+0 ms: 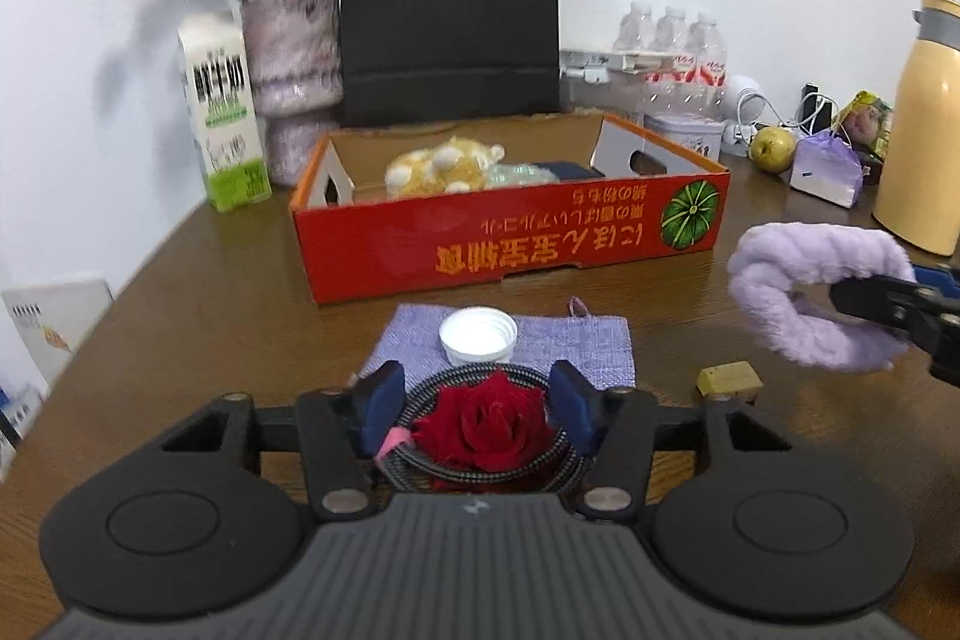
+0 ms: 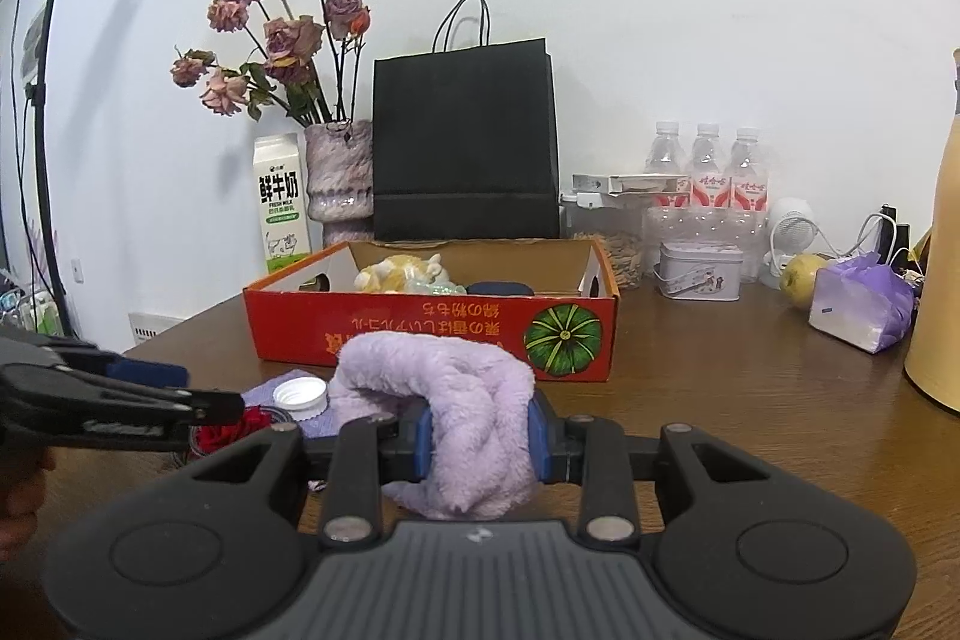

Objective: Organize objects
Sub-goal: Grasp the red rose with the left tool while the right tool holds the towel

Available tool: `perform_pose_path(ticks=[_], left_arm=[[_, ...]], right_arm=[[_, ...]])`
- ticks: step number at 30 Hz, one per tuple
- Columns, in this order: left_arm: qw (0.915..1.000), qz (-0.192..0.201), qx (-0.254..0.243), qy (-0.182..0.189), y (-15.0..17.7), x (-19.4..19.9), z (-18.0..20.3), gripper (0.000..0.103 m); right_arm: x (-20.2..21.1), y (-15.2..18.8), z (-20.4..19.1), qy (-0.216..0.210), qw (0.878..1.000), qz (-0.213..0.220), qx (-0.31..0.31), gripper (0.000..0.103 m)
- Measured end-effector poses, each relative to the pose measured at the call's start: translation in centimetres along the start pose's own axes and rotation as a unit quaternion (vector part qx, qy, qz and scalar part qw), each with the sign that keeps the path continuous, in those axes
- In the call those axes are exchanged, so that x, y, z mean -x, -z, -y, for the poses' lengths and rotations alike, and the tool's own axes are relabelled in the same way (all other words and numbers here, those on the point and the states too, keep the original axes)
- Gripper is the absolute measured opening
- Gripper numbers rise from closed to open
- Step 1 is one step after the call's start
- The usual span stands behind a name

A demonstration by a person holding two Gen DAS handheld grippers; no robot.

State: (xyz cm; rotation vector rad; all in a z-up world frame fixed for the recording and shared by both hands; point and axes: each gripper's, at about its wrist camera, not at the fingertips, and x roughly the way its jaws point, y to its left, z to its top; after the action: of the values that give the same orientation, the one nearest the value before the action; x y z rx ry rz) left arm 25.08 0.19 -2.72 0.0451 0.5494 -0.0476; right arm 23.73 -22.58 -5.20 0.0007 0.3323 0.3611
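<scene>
My left gripper [image 1: 477,409] is open around a red rose [image 1: 483,421] that lies on a coiled braided cable [image 1: 558,451], its pads on either side without touching. A white bottle cap [image 1: 478,336] sits on a purple woven cloth [image 1: 576,340] just beyond. My right gripper [image 2: 480,436] is shut on a fluffy lilac towel [image 2: 444,388] and holds it above the table; the towel also shows in the left wrist view [image 1: 816,298]. The red cardboard box [image 1: 510,244] stands behind, holding a yellow plush toy [image 1: 441,163] and other items.
A small yellow block [image 1: 729,379] lies on the table at the right. Behind the box stand a milk carton [image 1: 222,112], a vase of dried roses [image 1: 291,58], a black paper bag [image 1: 450,16], water bottles [image 1: 678,46], a tin [image 2: 699,271], a pear [image 1: 771,148] and a yellow thermos [image 1: 924,130].
</scene>
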Motion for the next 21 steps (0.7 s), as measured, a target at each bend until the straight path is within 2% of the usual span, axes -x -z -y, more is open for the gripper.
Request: perform_pose_path(ticks=[4, 8, 11, 16, 21], left_arm=[[0.9994, -0.032, 0.011, 0.006, 0.6, -1.6, 0.0, 0.046], [0.9989, -0.027, 0.028, 0.026, 0.9, -1.3, -0.7, 0.031], [0.9990, -0.018, 0.031, 0.028, 1.1, -0.9, -0.8, 0.026], [0.9985, 0.034, 0.035, 0.023, 0.9, 1.0, -0.8, 0.023], [0.9925, 0.115, 0.037, 0.019, 1.0, 3.9, -0.8, 0.022]], right_arm=[[-0.2, 0.0, 0.0, -0.001, 1.000, -0.003, 0.000, 0.029], [-0.3, 0.2, 0.0, -0.001, 1.000, -0.009, 0.002, 0.029], [-0.5, 0.3, -0.1, 0.000, 1.000, -0.012, 0.003, 0.029], [-0.7, 0.3, -0.2, 0.000, 1.000, -0.015, 0.006, 0.029], [-0.7, 0.4, -0.3, 0.000, 1.000, -0.017, 0.009, 0.029]])
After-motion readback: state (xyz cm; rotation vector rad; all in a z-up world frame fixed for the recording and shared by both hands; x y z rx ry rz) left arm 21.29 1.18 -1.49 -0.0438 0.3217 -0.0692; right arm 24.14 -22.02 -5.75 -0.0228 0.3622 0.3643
